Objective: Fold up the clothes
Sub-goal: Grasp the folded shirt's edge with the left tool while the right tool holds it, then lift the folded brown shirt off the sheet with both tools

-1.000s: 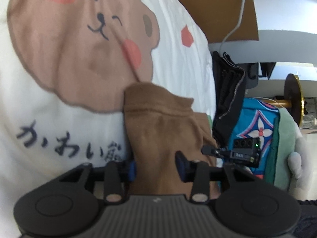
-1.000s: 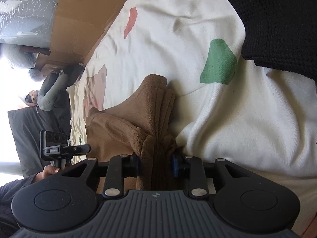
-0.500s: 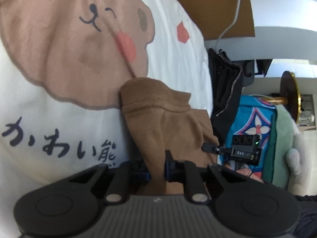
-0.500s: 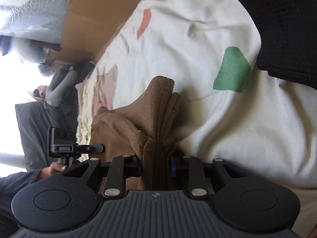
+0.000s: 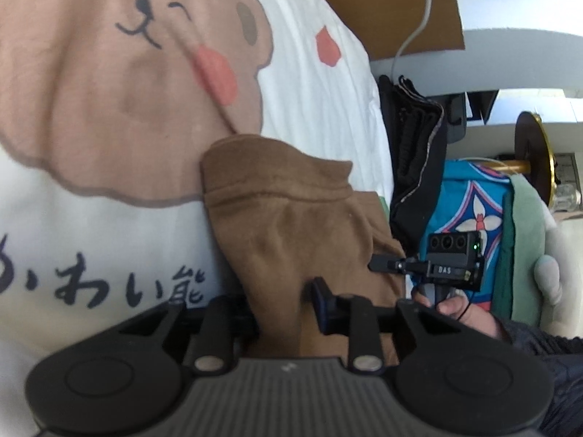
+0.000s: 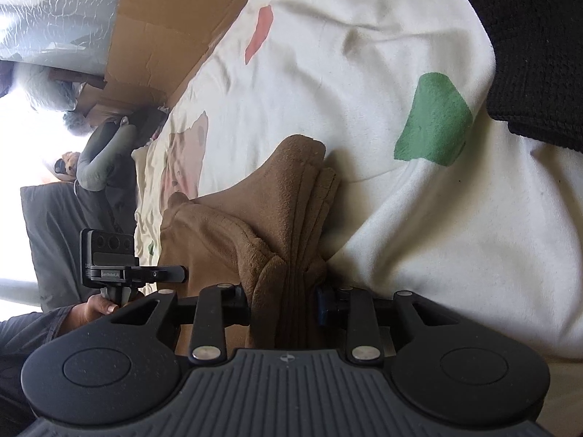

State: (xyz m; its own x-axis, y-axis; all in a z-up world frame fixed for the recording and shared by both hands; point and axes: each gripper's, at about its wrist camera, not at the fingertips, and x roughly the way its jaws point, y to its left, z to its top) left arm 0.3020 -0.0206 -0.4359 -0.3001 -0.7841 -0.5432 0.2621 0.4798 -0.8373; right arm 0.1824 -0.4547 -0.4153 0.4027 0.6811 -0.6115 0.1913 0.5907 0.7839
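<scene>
Your left gripper [image 5: 282, 304] has its fingers set apart around a fold of the brown garment [image 5: 291, 225]; whether they press on the cloth you cannot tell from the left wrist view. The garment lies on the white bear-print sheet [image 5: 109, 91], its hemmed edge toward 12 o'clock, just under the bear's face. At 3 o'clock your other hand [image 5: 455, 307] carries the second tool in front of a blue patterned cloth [image 5: 470, 211], with a dark folded garment [image 5: 415, 145] at about 2 o'clock.

Your right gripper [image 6: 284, 300] is clamped on a bunched, many-layered edge of the brown garment [image 6: 291, 196], which rises to a peak toward 12 o'clock over the sheet [image 6: 328, 73]. A green patch [image 6: 433, 120] sits at 1 o'clock, a black knit cloth [image 6: 528, 36] at 2 o'clock, cardboard [image 6: 175, 18] at 11 o'clock, and your left hand [image 6: 94, 306] at 9 o'clock
</scene>
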